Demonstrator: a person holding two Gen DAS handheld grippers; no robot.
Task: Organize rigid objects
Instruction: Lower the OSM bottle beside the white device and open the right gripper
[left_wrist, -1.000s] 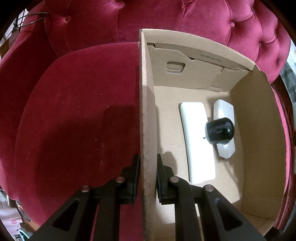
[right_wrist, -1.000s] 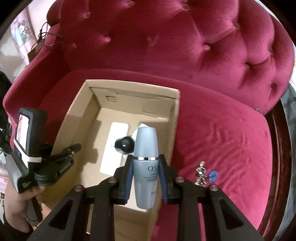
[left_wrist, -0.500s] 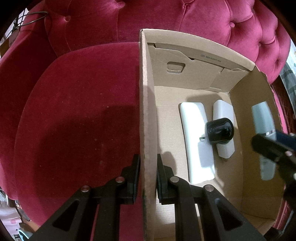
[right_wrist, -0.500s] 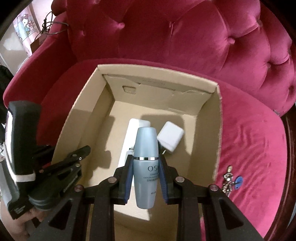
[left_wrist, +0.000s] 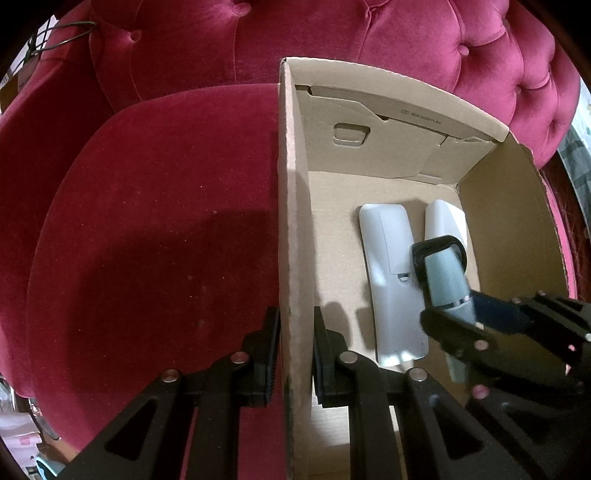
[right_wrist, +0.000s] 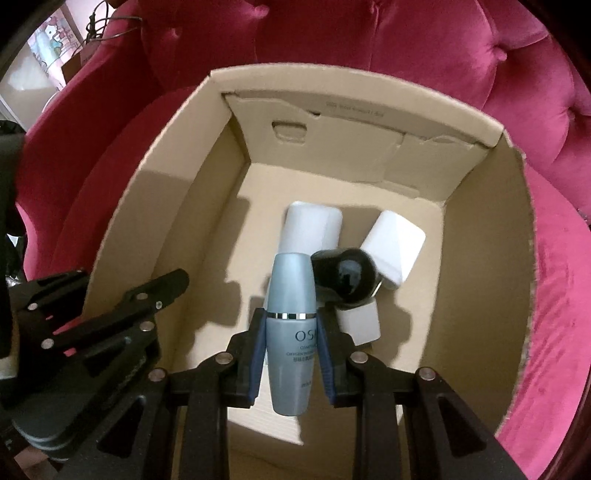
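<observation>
The red velvet armchair (left_wrist: 155, 229) carries the cardboard box (right_wrist: 487, 280). My left fingers (left_wrist: 293, 354) are clamped on its side wall, one inside, one outside. My right fingers (right_wrist: 291, 354) grip the blue-grey bottle (right_wrist: 291, 332) by its lower half, cap end pointing forward, inside the box just above a white remote (left_wrist: 388, 280), a white block (right_wrist: 393, 240) and a black cap (right_wrist: 347, 277).

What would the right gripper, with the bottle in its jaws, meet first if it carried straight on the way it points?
Probably the white remote on the box floor, judging by the blue-grey bottle tip; the black cap sits close alongside, depth unclear.
</observation>
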